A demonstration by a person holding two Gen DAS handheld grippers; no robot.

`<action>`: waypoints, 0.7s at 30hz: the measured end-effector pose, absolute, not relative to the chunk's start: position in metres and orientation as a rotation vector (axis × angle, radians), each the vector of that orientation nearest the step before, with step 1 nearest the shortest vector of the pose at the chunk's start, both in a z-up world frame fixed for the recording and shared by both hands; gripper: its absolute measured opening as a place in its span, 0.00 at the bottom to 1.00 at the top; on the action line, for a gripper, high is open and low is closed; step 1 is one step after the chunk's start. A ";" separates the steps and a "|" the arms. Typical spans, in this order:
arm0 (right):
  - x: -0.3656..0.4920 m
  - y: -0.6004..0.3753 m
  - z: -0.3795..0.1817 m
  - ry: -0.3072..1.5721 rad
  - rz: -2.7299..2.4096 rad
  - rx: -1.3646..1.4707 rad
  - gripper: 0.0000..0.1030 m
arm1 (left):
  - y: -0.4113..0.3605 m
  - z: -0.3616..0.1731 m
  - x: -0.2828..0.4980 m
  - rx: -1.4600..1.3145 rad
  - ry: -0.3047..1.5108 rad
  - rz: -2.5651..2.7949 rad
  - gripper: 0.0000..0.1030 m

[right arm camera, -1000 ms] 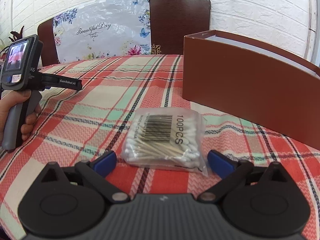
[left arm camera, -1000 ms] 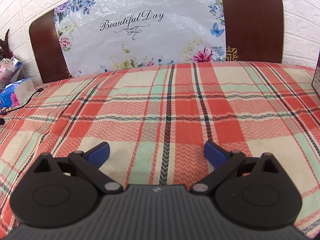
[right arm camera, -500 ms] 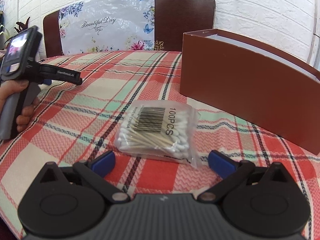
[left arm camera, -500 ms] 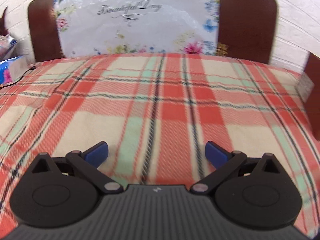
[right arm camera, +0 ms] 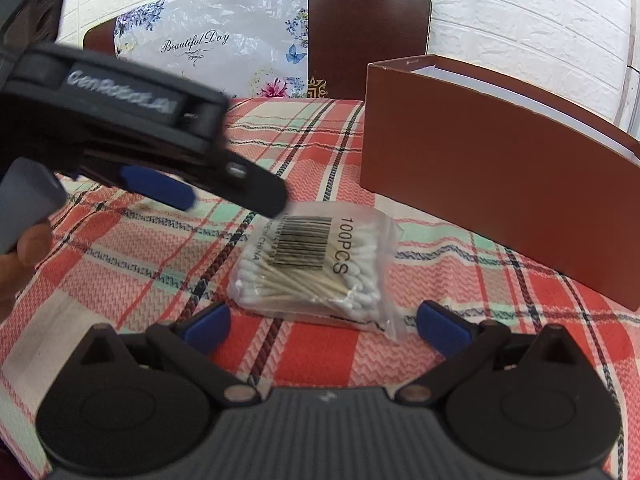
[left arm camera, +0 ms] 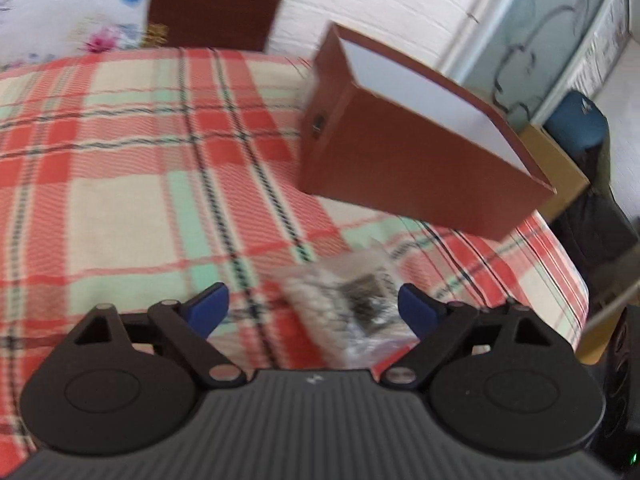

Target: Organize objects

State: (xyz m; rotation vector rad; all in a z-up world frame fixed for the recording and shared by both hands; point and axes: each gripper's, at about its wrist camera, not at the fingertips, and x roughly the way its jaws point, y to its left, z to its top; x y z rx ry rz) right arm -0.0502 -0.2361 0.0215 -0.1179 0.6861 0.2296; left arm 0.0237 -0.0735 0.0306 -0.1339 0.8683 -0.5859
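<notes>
A clear bag of cotton swabs (right arm camera: pixel 316 266), labelled 100PCS, lies on the plaid cloth. It shows blurred in the left wrist view (left arm camera: pixel 352 300), between the tips of my left gripper (left arm camera: pixel 314 308), which is open around it. My right gripper (right arm camera: pixel 324 322) is open and empty, just in front of the bag. The left gripper also shows in the right wrist view (right arm camera: pixel 160 184), above the bag's left end. A brown open box (right arm camera: pixel 496 184) with a white inside stands to the right; it also shows in the left wrist view (left arm camera: pixel 404 160).
The plaid tablecloth (right arm camera: pixel 132 256) covers the table. A dark wooden chair back (right arm camera: pixel 368 36) with a flowered plastic bag (right arm camera: pixel 208 48) stands at the far edge. At the right in the left wrist view the table edge drops off beside furniture (left arm camera: pixel 576 128).
My left gripper has swung right and moved in over the bag of swabs, which now lies between its open fingers. My right gripper has shifted slightly closer to the bag.
</notes>
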 end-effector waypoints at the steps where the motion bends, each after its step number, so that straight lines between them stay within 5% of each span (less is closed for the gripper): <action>1: -0.050 -0.235 0.021 0.685 0.230 -0.120 0.99 | -0.083 0.026 0.027 -0.119 0.902 -0.600 0.70; 3: -0.049 -0.233 0.022 0.671 0.250 -0.120 0.85 | -0.093 0.021 0.030 -0.097 0.901 -0.617 0.58; 4: -0.050 -0.232 0.024 0.659 0.260 -0.122 0.69 | -0.096 0.023 0.030 -0.088 0.903 -0.620 0.54; 7: -0.050 -0.235 0.026 0.633 0.233 -0.115 0.66 | -0.096 0.046 0.026 -0.099 0.865 -0.636 0.40; 18: -0.033 -0.305 0.094 0.280 -0.051 -0.106 0.65 | -0.208 0.139 0.060 -0.012 0.568 -0.808 0.40; 21: 0.000 -0.341 0.098 0.315 -0.121 -0.041 0.66 | -0.256 0.140 0.079 0.060 0.550 -0.776 0.52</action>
